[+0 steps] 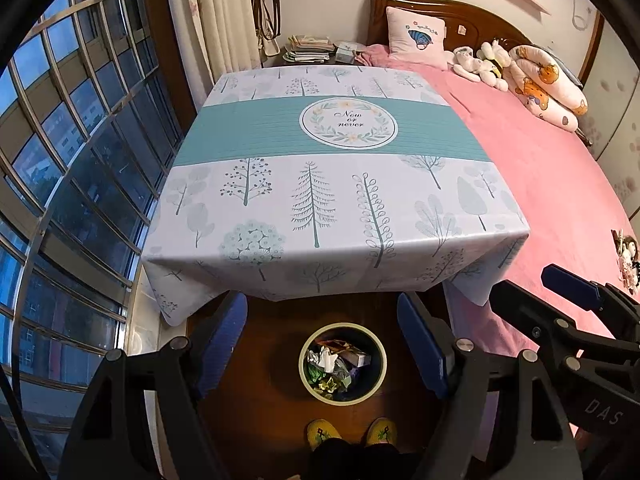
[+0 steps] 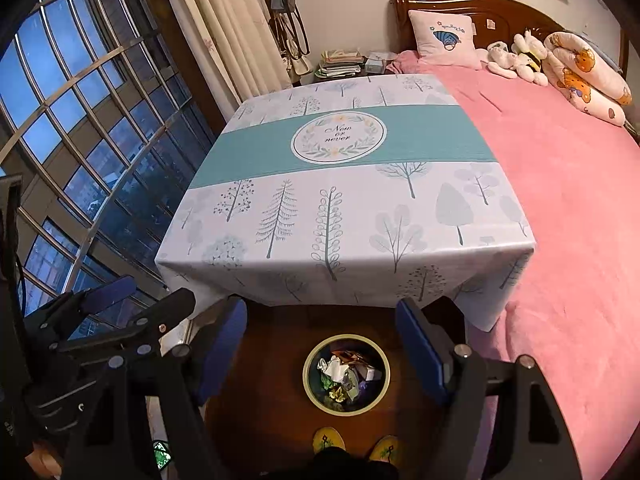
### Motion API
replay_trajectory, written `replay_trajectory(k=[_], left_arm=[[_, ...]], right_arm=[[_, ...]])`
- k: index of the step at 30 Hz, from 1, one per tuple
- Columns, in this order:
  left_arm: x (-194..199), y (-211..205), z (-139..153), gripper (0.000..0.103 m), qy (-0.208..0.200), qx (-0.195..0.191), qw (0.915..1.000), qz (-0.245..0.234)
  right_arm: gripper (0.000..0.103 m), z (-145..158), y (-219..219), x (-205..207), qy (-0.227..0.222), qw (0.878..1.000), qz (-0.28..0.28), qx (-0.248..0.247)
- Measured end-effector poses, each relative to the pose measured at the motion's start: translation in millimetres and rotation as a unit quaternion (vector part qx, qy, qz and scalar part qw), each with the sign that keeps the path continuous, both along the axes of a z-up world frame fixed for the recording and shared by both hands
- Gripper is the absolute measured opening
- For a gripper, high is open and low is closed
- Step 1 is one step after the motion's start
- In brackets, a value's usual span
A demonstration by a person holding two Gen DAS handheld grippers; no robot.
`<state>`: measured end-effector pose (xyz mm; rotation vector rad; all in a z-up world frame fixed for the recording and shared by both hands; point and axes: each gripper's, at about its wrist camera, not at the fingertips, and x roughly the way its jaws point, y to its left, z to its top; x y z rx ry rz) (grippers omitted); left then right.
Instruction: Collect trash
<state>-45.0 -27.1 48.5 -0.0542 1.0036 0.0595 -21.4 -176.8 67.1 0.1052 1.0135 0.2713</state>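
Observation:
A round pale-rimmed trash bin (image 1: 343, 399) (image 2: 346, 412) stands on the dark wooden floor below the near edge of the table. It holds crumpled wrappers and paper scraps (image 1: 336, 364) (image 2: 348, 376). My left gripper (image 1: 324, 344) hangs high above the bin, open, with nothing between its blue pads. Beside it at about the same height, my right gripper (image 2: 324, 340) is open and holds nothing either. Each shows in the other's view, the right gripper (image 1: 548, 296) at the right edge and the left gripper (image 2: 144, 298) at the left.
The square table (image 1: 320, 184) (image 2: 340, 200) wears a tree-print cloth with a teal band. A pink bed (image 1: 540, 184) with plush toys adjoins its right side, and a barred window (image 1: 80, 160) runs along the left. A person's feet in yellow slippers (image 1: 352, 434) stand just before the bin.

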Motion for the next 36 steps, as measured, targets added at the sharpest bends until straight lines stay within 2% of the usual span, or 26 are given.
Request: replay_trajectory(k=[36], left_arm=[[-2.0, 2.4, -8.0, 0.076, 0.011, 0.010, 0.9999, -0.009]], right_arm=[[0.077, -7.6, 3.7, -7.5, 0.008, 1.000, -0.020, -0.013]])
